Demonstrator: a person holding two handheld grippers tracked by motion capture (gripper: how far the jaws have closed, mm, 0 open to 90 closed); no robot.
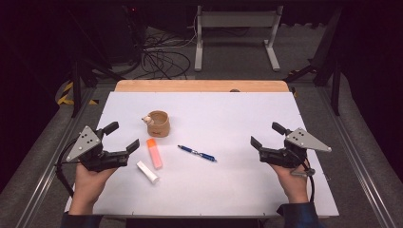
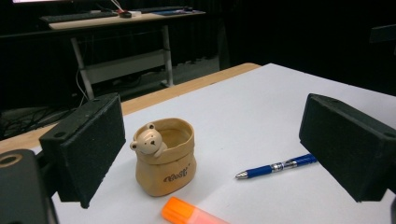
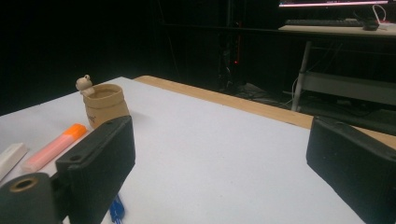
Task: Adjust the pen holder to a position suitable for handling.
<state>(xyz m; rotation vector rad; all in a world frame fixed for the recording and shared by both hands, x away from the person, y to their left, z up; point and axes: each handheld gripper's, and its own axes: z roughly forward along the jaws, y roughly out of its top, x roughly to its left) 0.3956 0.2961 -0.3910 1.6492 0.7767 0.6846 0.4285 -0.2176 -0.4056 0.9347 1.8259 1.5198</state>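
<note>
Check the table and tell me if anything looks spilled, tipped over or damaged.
Nothing stands out. The bear pot stands upright; the orange highlighter, the white marker and the blue pen lie flat and apart on the white sheet. Both tongs, left and right, are open and hold nothing.

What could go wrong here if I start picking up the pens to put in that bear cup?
The orange highlighter and white marker lie almost touching, so closing the left gripper on one may knock the other away. The bear cup looks light and could tip if bumped. The blue pen lies flat and thin, so the right gripper fingers might slip off.
</note>
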